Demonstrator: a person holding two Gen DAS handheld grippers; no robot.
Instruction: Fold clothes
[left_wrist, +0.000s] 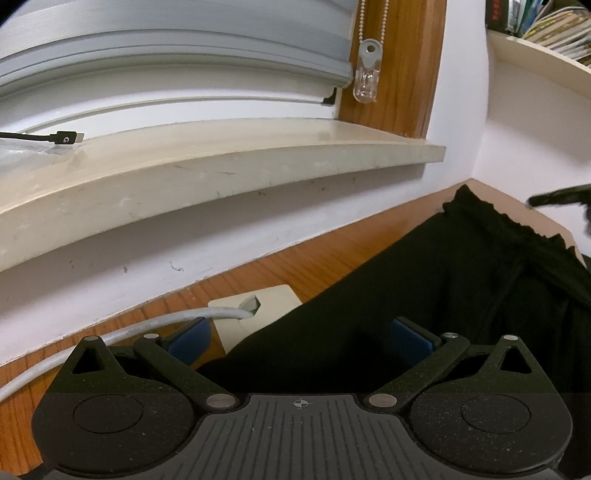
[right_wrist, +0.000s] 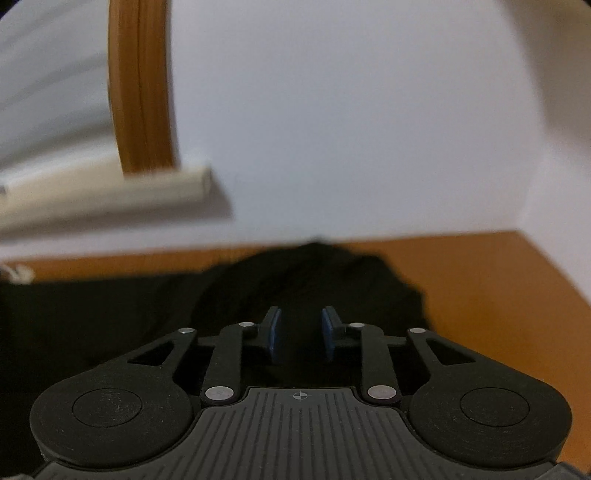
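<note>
Your left gripper (left_wrist: 301, 338) has its jaws spread wide, blue pads (left_wrist: 188, 338) far apart, and nothing is pinched between them. The black garment (left_wrist: 424, 295) lies on the wooden surface (left_wrist: 258, 266) right between and ahead of those jaws, spreading off to the right side, with its gathered waistband (left_wrist: 491, 218) and a drawstring further ahead on the right. The left pad sits over bare wood, just off the cloth's edge. Just ahead of the left jaw there's a beige cable port plate (left_wrist: 258, 314) set in the surface, with a grey cable (left_wrist: 147, 325) running out of it toward the left; the garment's edge overlaps a corner of that plate. Further ahead is the window sill (left_wrist: 221, 173) with a black USB plug (left_wrist: 64, 138) lying on it.

Your right gripper (right_wrist: 299, 334) shows a narrow gap between its jaws. The view is blurry, but the dark cloth (right_wrist: 314, 273) is bunched up directly ahead of and under the jaws, and I can't tell if any of it is still caught between the pads; they don't look pressed on anything. To the right of the jaws it's just bare wood (right_wrist: 498, 295).
</note>
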